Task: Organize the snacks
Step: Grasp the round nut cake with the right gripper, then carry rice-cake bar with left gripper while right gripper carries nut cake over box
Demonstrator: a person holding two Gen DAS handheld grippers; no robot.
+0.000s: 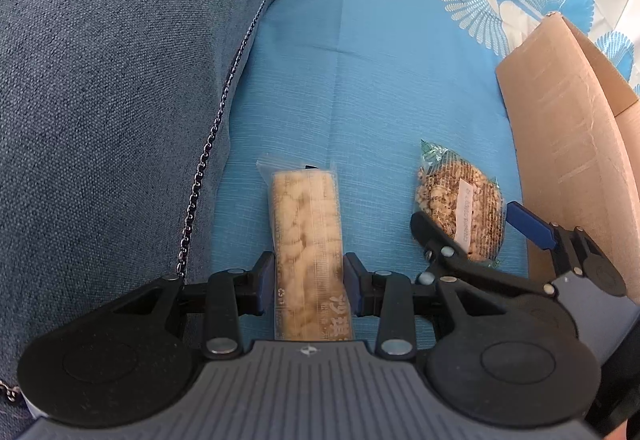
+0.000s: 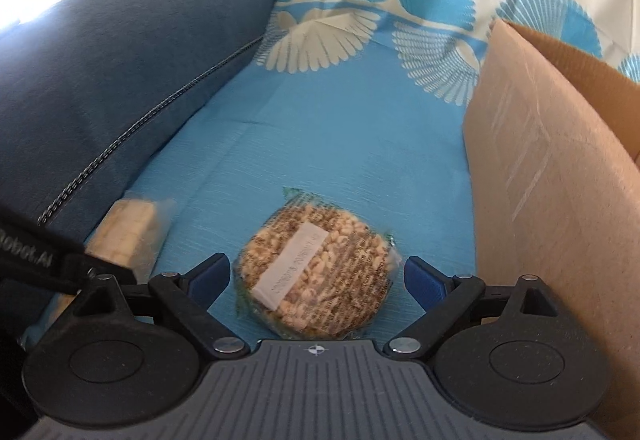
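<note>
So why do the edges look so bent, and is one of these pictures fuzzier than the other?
Both views come through fisheye lenses, so the brown cardboard box bulges in the left wrist view. The right wrist view is softer: the round puffed-grain cake in clear wrap and the long rectangular rice bar in clear wrap look smeared there, while the bar is crisp in the left. Bright daylight glares at top left.

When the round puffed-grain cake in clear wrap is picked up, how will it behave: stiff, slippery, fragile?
The round puffed-grain cake in clear wrap probably stays stiff and feels light, being pressed puffed grains. Its glossy film may slip against the right gripper pads. The loose-looking grains suggest that it could crumble under a hard squeeze.
</note>
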